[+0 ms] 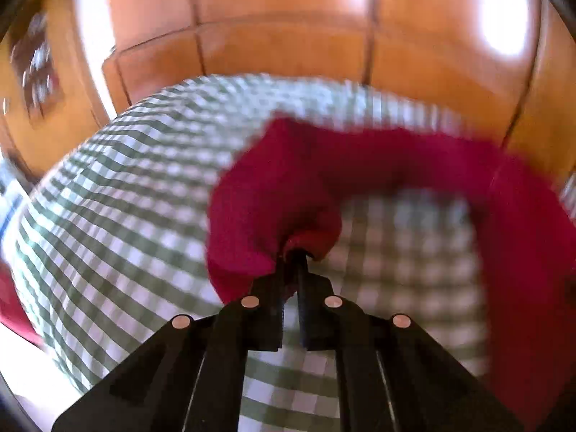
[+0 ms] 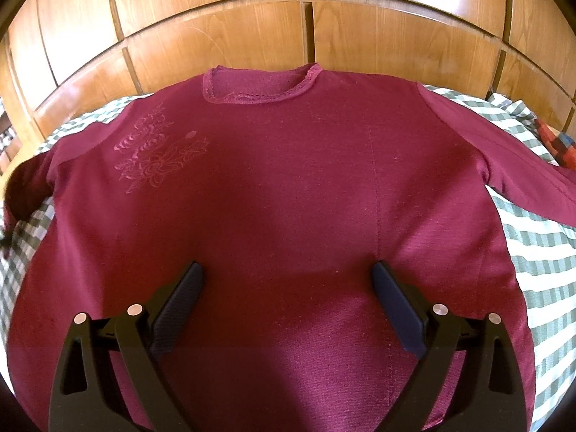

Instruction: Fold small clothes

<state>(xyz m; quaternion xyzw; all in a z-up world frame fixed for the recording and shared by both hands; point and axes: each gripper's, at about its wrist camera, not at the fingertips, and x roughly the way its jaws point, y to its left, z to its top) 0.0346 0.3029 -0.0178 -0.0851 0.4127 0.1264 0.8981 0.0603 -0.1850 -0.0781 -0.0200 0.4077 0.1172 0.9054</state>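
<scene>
Here, your maroon knit shirt lies flat, front up, on the green-checked cloth before glossy wooden panels. It has a lace-trimmed neckline and tonal floral embroidery; no lettering. Your left gripper pinches its bunched sleeve, lifted; your right gripper hovers over the hem, fingers spread.

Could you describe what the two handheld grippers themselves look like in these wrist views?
Both are matte black plastic. The left gripper and right gripper each show angular linkage arms with round silver pins. The right one's fingers carry dark ribbed pads. No cables, markings or sleeves are visible.
</scene>
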